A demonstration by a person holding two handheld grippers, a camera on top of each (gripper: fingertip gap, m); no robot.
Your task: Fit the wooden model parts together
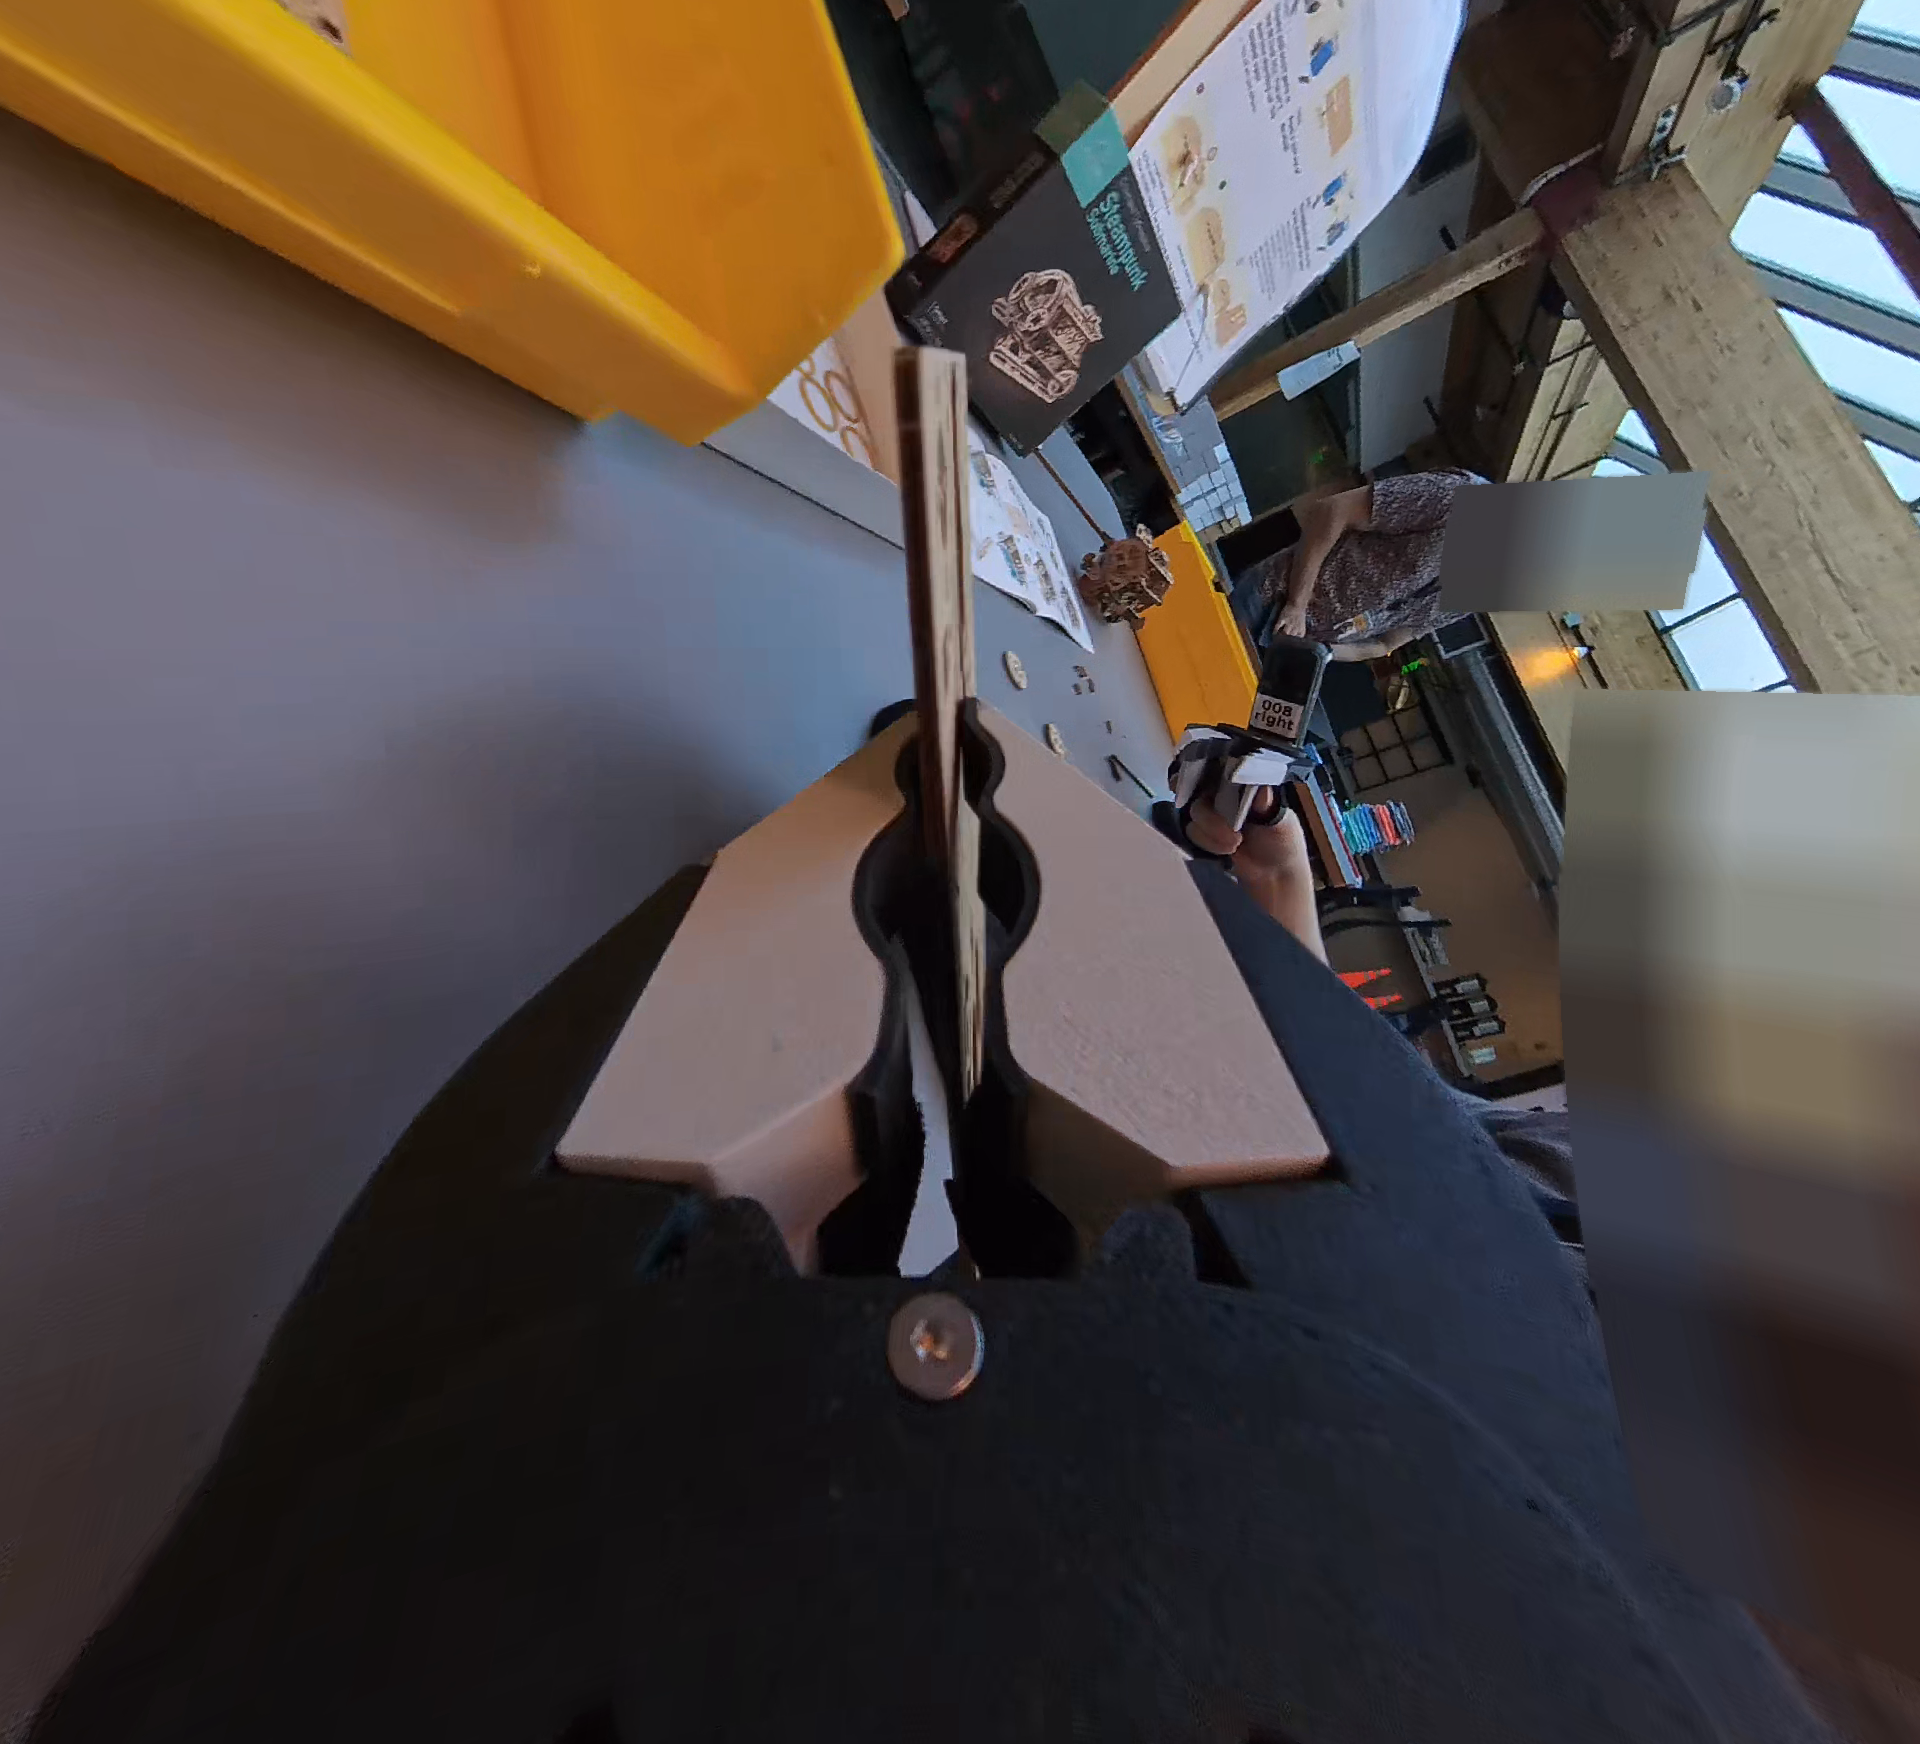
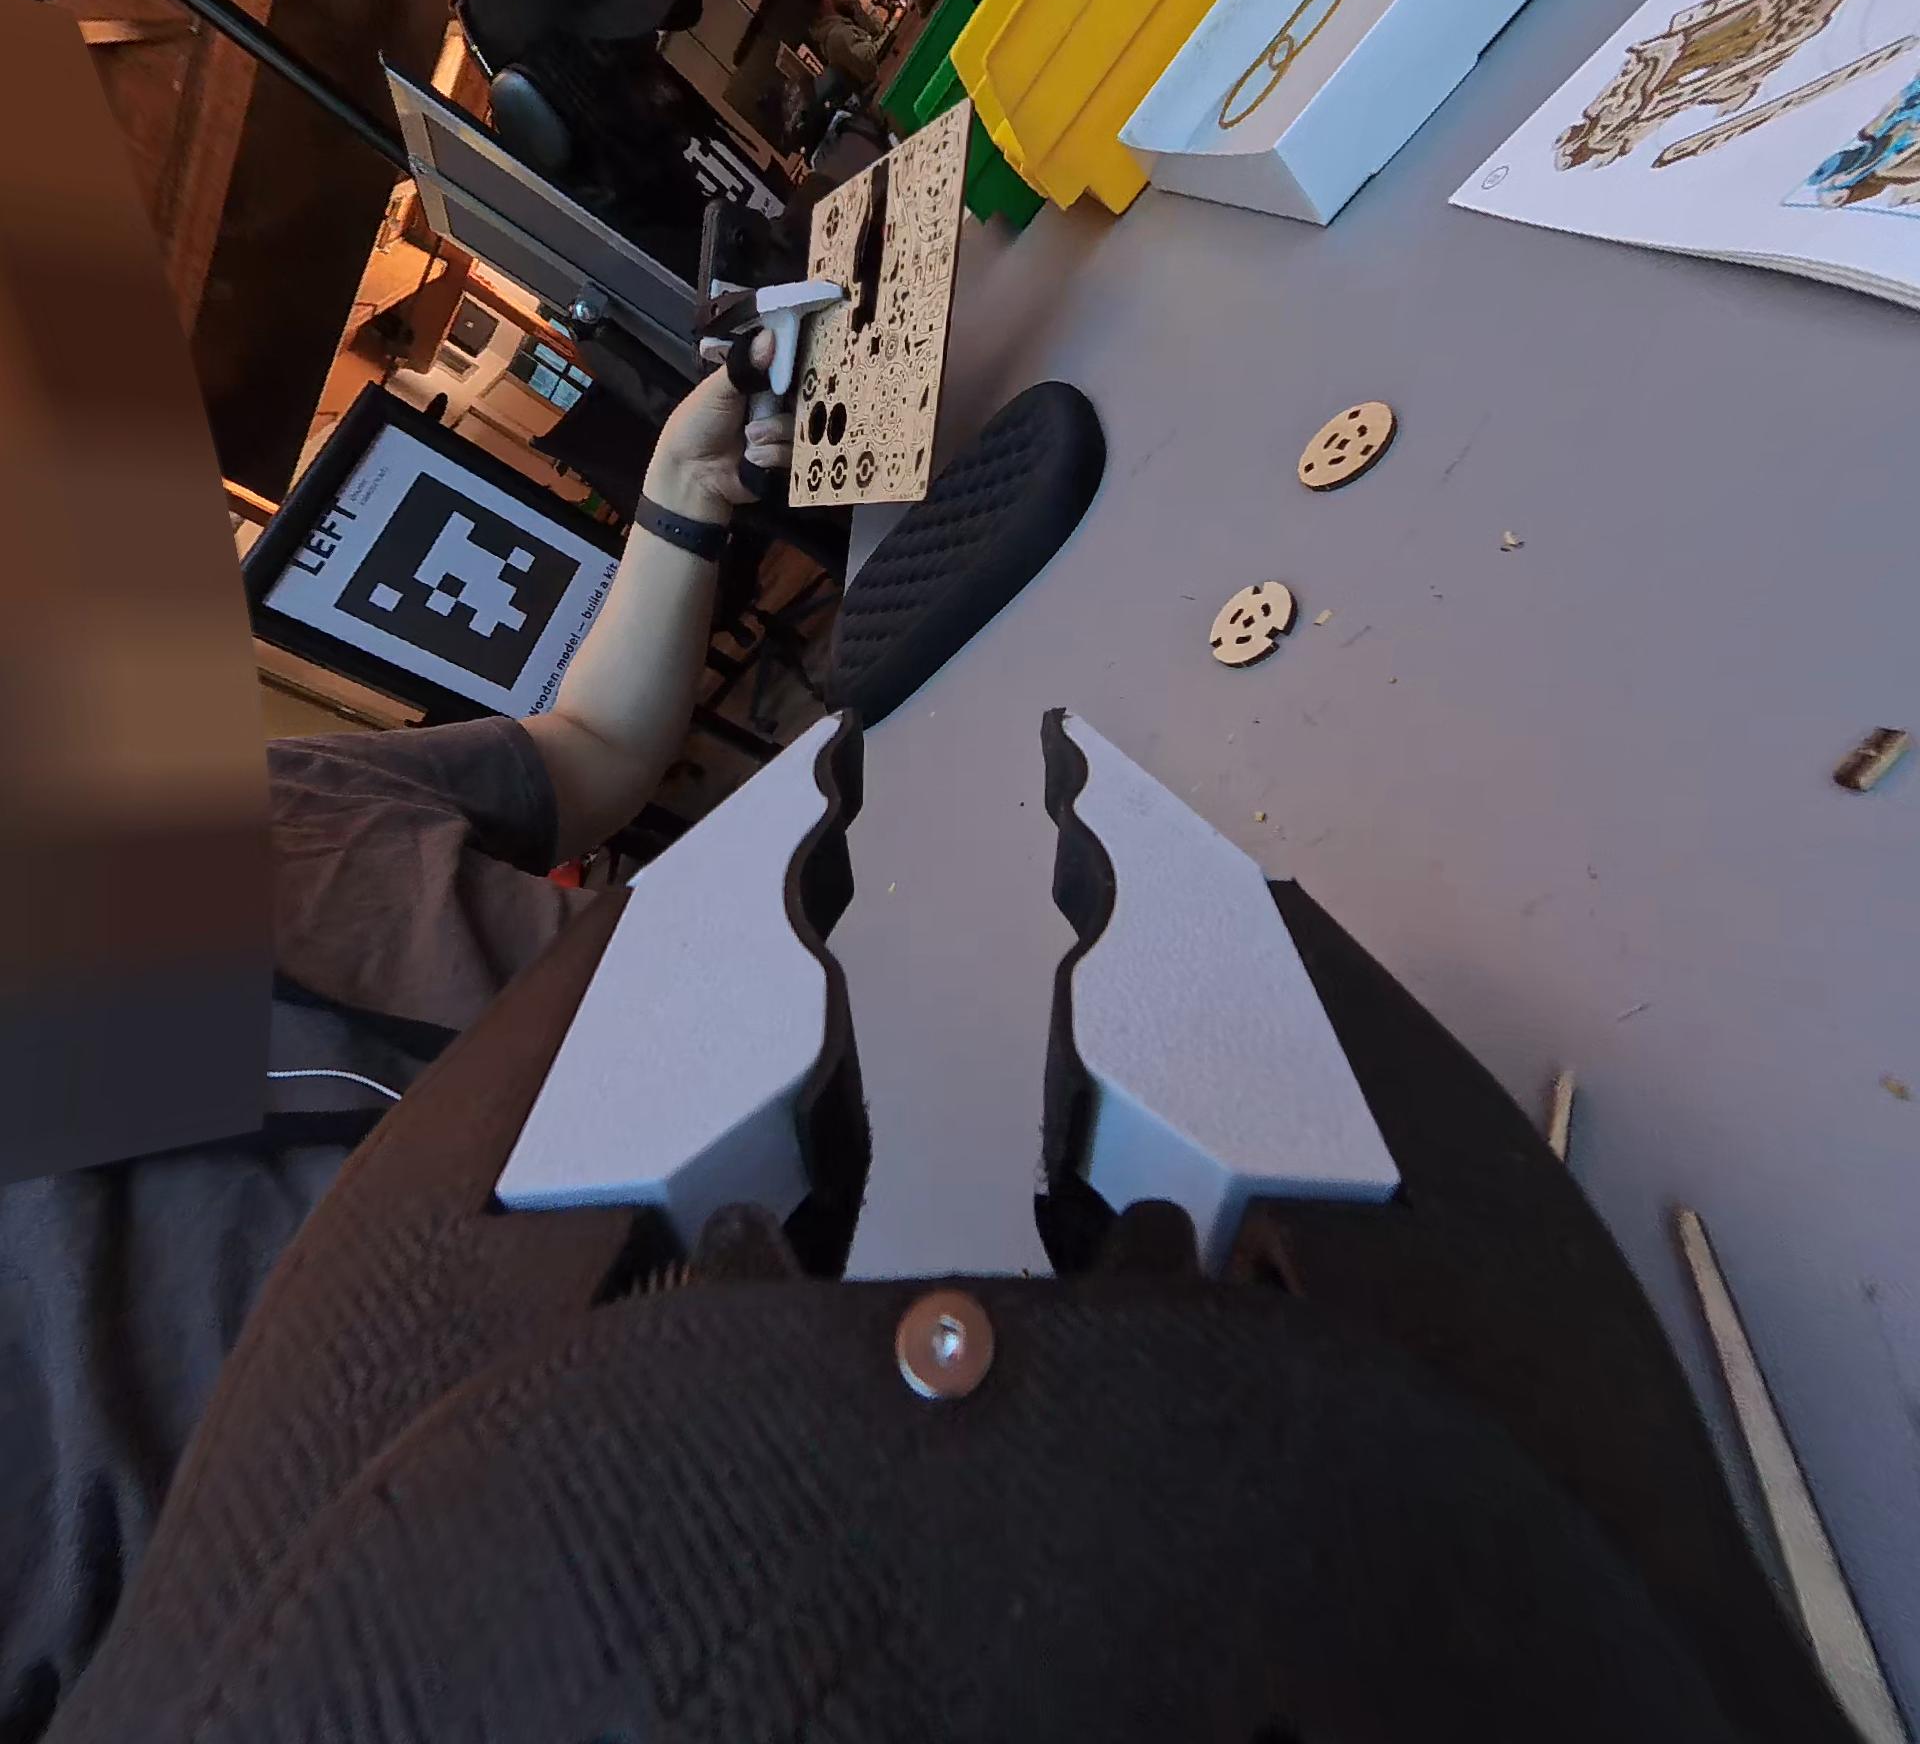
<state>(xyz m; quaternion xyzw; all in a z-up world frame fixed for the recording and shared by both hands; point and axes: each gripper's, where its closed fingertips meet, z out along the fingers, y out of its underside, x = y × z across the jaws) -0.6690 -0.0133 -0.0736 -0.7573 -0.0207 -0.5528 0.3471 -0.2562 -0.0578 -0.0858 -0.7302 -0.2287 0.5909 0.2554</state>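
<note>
My left gripper (image 1: 943,738) is shut on a thin laser-cut wooden parts sheet (image 1: 938,572), seen edge-on and held above the grey table (image 1: 312,655). The right wrist view shows that sheet (image 2: 878,323) face-on, upright, held off the table's edge in the left gripper (image 2: 831,294). My right gripper (image 2: 951,738) is open and empty, low over the table. Two round wooden discs (image 2: 1347,444) (image 2: 1252,622) lie ahead of it to the right. A small wooden piece (image 2: 1872,773) lies farther right. The right gripper also shows far off in the left wrist view (image 1: 1236,764).
Yellow bins (image 1: 499,115) (image 2: 1101,21) stand at the table's back, with a white box (image 2: 1382,32), an instruction booklet (image 2: 1714,136) and a dark kit box (image 1: 1049,281). An assembled wooden model (image 1: 1124,574) stands farther along. A black chair seat (image 2: 966,551) and wooden strips (image 2: 1766,1445) are near. Tip to tip, the grippers are about 40 cm apart.
</note>
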